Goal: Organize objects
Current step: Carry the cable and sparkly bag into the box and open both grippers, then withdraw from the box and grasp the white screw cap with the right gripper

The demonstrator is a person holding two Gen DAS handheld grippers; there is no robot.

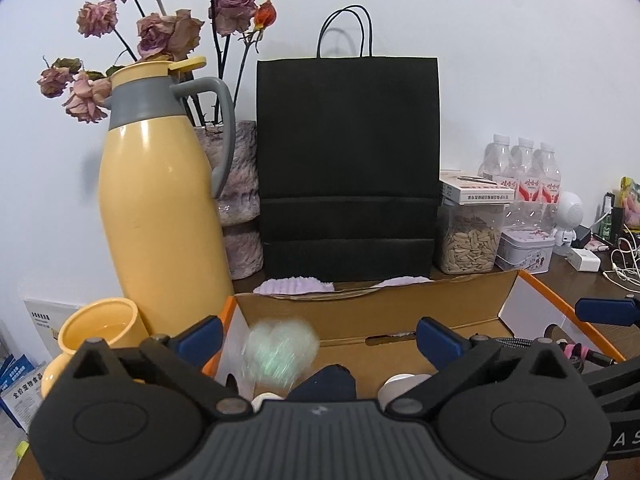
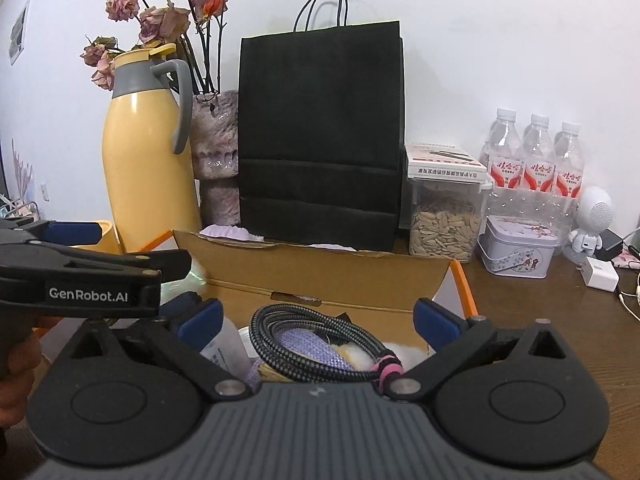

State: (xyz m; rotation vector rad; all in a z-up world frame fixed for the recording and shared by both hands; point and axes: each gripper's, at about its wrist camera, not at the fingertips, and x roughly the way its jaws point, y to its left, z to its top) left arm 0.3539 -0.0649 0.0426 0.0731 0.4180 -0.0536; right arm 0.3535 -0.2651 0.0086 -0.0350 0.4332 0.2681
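Both the left gripper (image 1: 320, 340) and right gripper (image 2: 316, 320) stand spread wide, gripping nothing, over the open cardboard box (image 2: 320, 280) holding a coiled braided cable (image 2: 320, 344) and a blurred, perhaps fluffy, ball (image 1: 280, 350). Beyond the box, on the dark wooden table (image 2: 540, 320), a black paper bag (image 2: 320, 132) stands against the white wall (image 2: 500, 40), a yellow jug (image 1: 160, 200) to its left.

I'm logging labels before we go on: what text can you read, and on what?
"GenRobot.AI": side of the left gripper, seen in the right wrist view.
"全价宠物食品": blue leaflet.
Water bottles: red-label characters, blurred.
White box on the seed jar: print too small.
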